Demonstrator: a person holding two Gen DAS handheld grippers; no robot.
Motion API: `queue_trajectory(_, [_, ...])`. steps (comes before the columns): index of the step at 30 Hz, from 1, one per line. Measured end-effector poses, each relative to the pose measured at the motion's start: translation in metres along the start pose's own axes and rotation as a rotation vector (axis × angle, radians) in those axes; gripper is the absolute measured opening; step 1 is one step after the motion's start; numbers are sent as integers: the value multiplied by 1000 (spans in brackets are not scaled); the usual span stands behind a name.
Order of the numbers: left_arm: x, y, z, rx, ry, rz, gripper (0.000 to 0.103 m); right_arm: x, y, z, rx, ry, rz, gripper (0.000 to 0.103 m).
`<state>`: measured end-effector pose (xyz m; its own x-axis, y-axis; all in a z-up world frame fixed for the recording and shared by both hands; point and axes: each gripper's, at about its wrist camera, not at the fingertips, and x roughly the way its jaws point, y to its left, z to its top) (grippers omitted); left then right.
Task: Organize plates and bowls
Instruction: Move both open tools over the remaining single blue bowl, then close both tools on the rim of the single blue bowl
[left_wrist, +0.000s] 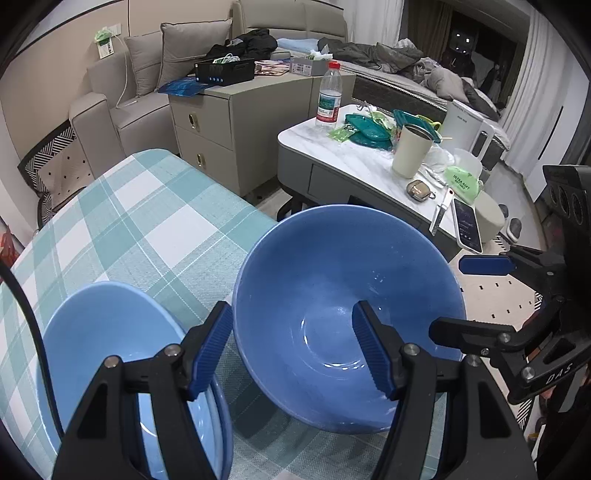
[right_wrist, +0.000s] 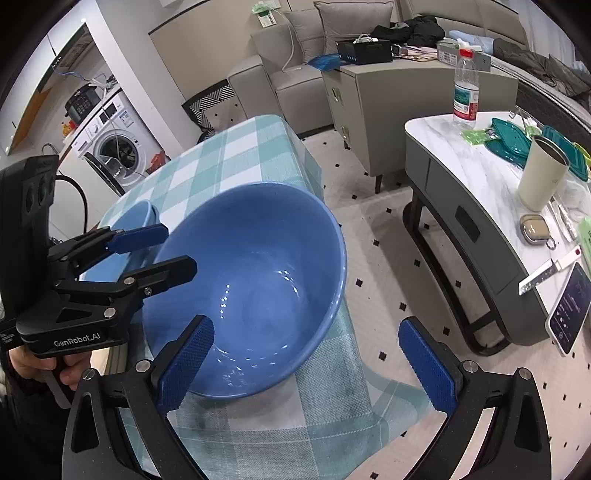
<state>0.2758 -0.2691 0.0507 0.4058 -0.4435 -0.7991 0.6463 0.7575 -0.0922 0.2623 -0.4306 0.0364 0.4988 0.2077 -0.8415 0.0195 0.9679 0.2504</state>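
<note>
A big dark blue bowl (left_wrist: 332, 280) (right_wrist: 258, 258) stands tilted near the right edge of the teal checked table (left_wrist: 147, 221) (right_wrist: 229, 155), its far rim past that edge. My left gripper (left_wrist: 291, 347) (right_wrist: 180, 247) straddles the bowl's left wall. One pad lies against the outside, the other inside, and the jaws hold shut on the wall. A lighter blue bowl (left_wrist: 110, 350) (right_wrist: 129, 218) sits on the cloth just left of it. My right gripper (right_wrist: 306, 365) (left_wrist: 447, 297) stands wide open at the bowl's near right side, gripping nothing.
A marble-topped coffee table (left_wrist: 351, 155) (right_wrist: 461, 162) to the right carries a water bottle (left_wrist: 328, 98), a cream cup (left_wrist: 410, 151), teal lids and a phone (right_wrist: 569, 306). Between both tables is tiled floor (right_wrist: 388, 258). A grey cabinet (left_wrist: 229, 125) and sofa stand behind.
</note>
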Motion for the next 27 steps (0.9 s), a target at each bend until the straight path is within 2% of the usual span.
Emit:
queue_trajectory(3, [0, -1, 0, 8, 4, 6, 67, 1, -1, -1, 6, 0, 12, 101])
queue_trajectory(9, [1, -3, -1, 23, 8, 15, 67, 6, 1, -4, -3, 15, 24, 87])
queue_trajectory(14, [2, -8, 1, 39, 10, -11, 66, 4, 1, -5, -4, 13, 23, 84])
queue_trajectory(18, [3, -12, 1, 50, 11, -13, 67, 3, 1, -4, -11, 16, 14, 77])
queue_trajectory(27, [6, -10, -3, 44, 31, -1, 67, 2, 0, -5, -9, 10, 21, 76])
